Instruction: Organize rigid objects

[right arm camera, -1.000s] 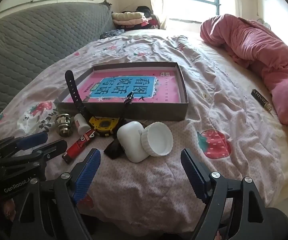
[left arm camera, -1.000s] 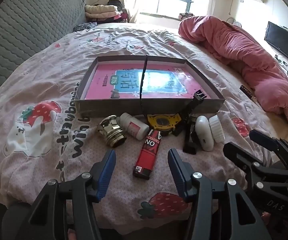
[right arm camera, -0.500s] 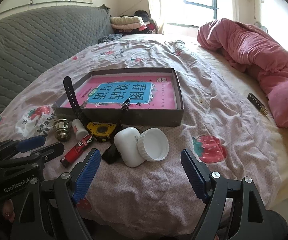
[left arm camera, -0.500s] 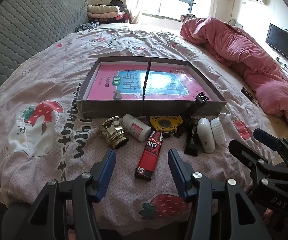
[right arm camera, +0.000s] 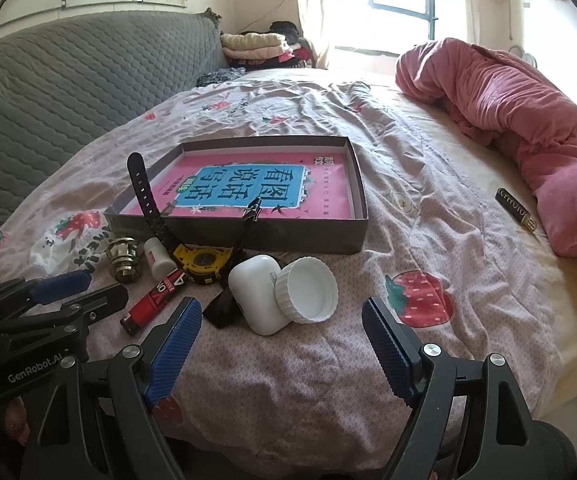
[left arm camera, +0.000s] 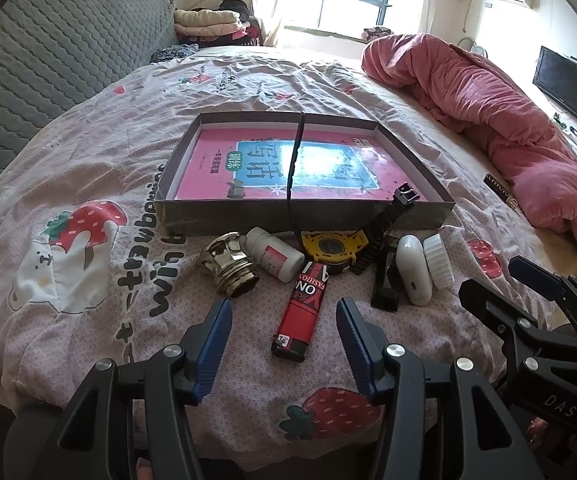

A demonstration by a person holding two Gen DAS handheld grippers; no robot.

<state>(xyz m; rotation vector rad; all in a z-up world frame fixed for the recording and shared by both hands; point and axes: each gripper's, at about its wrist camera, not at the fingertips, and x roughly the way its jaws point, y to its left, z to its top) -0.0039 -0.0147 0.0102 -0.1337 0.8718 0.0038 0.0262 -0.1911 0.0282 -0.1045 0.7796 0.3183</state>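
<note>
A shallow grey box [left arm camera: 308,216] [right arm camera: 304,236] with a pink book in it lies on the bed. Before its near wall sit a gold cap [left arm camera: 230,264] [right arm camera: 124,262], a small white bottle [left arm camera: 274,254] [right arm camera: 159,255], a yellow watch [left arm camera: 332,246] [right arm camera: 202,260] with black straps, a red lighter [left arm camera: 302,310] [right arm camera: 154,300], a black clip [left arm camera: 386,284], a white earbud case [left arm camera: 414,274] [right arm camera: 258,292] and a white lid [left arm camera: 440,262] [right arm camera: 308,290]. My left gripper [left arm camera: 284,324] stands open just short of the lighter. My right gripper [right arm camera: 282,330] stands open short of the case and lid.
A rumpled pink duvet [left arm camera: 488,112] [right arm camera: 520,120] lies along the right side of the bed. A small dark bar [left arm camera: 500,194] [right arm camera: 516,210] rests beside it. A grey quilted headboard [left arm camera: 48,64] rises at left. The strawberry-print sheet [left arm camera: 88,240] spreads under everything.
Both grippers have drawn back and risen slightly, so the box and objects sit a little farther off. Nothing on the bed has moved, and both stay open.
</note>
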